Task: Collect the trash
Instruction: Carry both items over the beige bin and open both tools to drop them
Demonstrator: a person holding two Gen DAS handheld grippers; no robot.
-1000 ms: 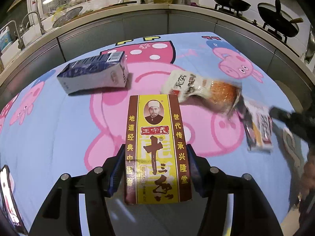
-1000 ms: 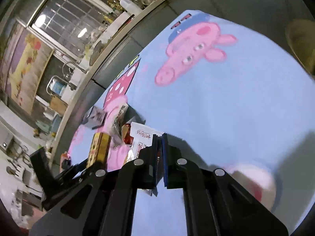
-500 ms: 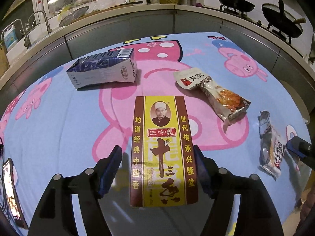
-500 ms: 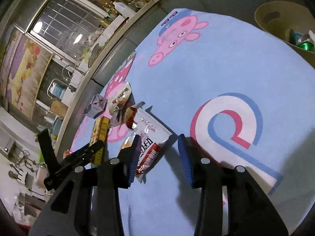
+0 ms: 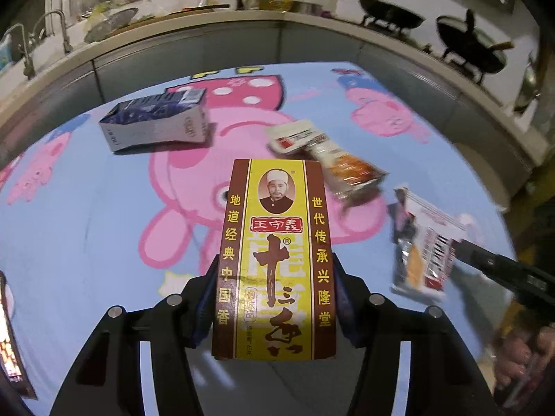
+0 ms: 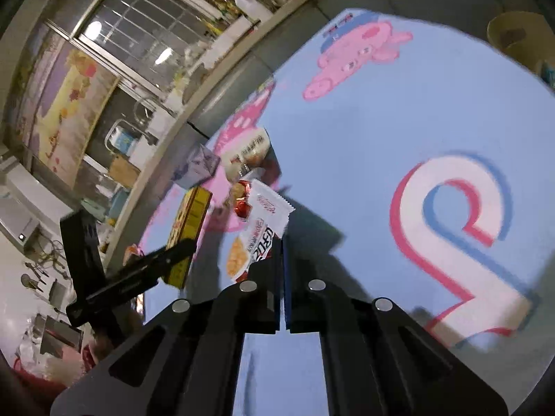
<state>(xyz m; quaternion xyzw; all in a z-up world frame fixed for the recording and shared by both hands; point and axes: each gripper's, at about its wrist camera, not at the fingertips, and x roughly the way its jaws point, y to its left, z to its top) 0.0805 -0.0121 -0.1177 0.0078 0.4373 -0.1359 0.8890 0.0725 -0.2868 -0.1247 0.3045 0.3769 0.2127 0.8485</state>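
Left hand-held gripper (image 5: 274, 298) clamps spice box (image 5: 275, 256) lengthwise, pointing forward.

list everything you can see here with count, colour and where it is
spice box: 1, yellow and brown, between the left gripper's fingers
white snack wrapper: 1, white and red, pinched by the right gripper
carton: 1, blue and white, lying on the mat, far left
snack packet: 1, white and orange, on the mat beyond the box
mat: 1, light blue with pink pigs
bin: 1, tan, past the mat's edge
woks: 2, black, on the stove
left gripper: 1, black
right gripper: 1, black
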